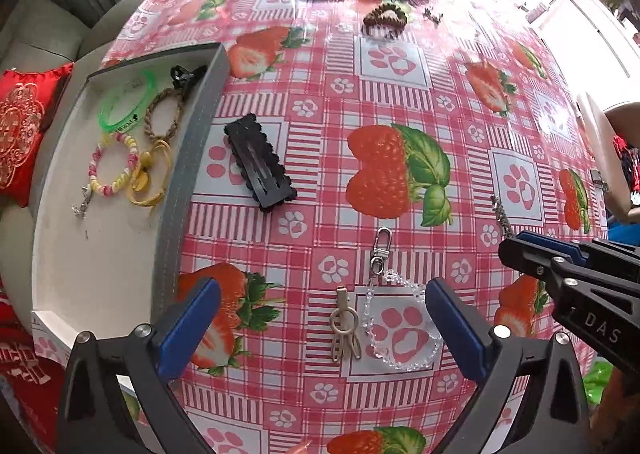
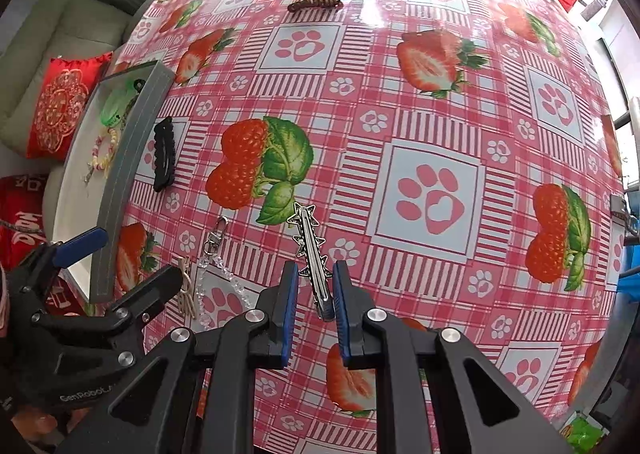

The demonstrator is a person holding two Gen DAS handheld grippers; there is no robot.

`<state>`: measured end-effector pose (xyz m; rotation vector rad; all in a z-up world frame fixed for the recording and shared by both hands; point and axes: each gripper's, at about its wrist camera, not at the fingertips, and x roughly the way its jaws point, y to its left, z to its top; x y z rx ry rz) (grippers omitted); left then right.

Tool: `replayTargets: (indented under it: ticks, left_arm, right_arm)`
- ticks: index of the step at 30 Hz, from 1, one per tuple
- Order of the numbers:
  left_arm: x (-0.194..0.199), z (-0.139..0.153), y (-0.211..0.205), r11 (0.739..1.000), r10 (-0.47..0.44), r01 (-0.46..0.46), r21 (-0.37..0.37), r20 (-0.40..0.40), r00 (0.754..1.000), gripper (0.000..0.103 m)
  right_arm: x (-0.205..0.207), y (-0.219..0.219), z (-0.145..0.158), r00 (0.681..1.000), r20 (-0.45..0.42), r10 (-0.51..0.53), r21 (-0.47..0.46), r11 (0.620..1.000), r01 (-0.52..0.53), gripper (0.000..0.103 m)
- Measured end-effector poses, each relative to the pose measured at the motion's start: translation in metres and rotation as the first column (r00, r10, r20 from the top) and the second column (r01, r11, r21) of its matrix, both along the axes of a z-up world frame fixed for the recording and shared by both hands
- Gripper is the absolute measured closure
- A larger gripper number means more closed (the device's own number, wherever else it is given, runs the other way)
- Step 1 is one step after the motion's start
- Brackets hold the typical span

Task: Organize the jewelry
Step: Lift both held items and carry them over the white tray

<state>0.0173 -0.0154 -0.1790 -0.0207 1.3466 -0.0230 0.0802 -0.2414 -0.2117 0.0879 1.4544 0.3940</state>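
At the far left a shallow grey-walled tray [image 1: 188, 158] sits at the edge of the surface [image 1: 400, 74], already holding a green bangle [image 1: 120, 106], a braided cord loop [image 1: 164, 114], a pink-and-yellow bead bracelet [image 1: 114, 166] and a yellow piece [image 1: 148, 174], so the sorting looks partly done. Just right of the tray wall a black scalloped hair clip [image 1: 260, 162] lies flat, near but apart from it. Nearer, the left gripper [image 1: 320, 330] has its fingers spread as wide as they go and grips nothing; a small beige clip [image 1: 344, 330] and a clear bead keychain [image 1: 400, 326] with a metal clasp lie on the cloth between the open fingers, untouched. To the right, the right gripper [image 2: 316, 302] has its fingers drawn in narrow on a silver star-studded hair clip [image 2: 314, 254], pinched at its near end with the starry end pointing away. I judge the step in hand to be carrying that silver clip to the tray; that calls for a leftward sweep across the left gripper and over the tray's raised wall before letting go. The middle of the surface is open, while more hair things crowd the far edge, and the tray's bare near half offers room
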Motion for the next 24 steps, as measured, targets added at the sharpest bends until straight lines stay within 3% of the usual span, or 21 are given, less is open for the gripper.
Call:
replayTargets:
  ticks: [5, 7, 10, 12, 24]
  left_arm:
    - [0.013, -0.02, -0.006, 0.998, -0.027, 0.023, -0.058, -0.067, 0.997, 0.0]
    - [0.014, -0.026, -0.012, 0.996, -0.065, 0.06, -0.059, -0.079, 0.995, 0.009]
    - [0.018, -0.035, -0.03, 0.991, -0.125, 0.12, -0.062, -0.089, 0.988, 0.01]
    - [0.02, -0.04, -0.04, 0.988, -0.146, 0.14, -0.068, -0.098, 0.984, 0.021]
    - [0.015, -0.062, -0.089, 0.982, -0.187, 0.186, -0.024, -0.146, 0.971, 0.024]
  right_arm:
    - [-0.001, -0.007, -0.001, 1.0, -0.006, -0.019, -0.003, 1.0, 0.019, 0.084]
    - [-0.002, -0.011, -0.002, 1.0, -0.008, -0.029, -0.003, 1.0, 0.029, 0.084]
    - [-0.003, -0.017, -0.003, 0.999, -0.012, -0.044, -0.006, 0.999, 0.044, 0.084]
    - [-0.003, -0.021, -0.004, 0.998, -0.015, -0.055, -0.007, 0.998, 0.055, 0.084]
    - [-0.004, -0.041, -0.004, 0.995, -0.015, -0.103, -0.001, 0.995, 0.103, 0.084]
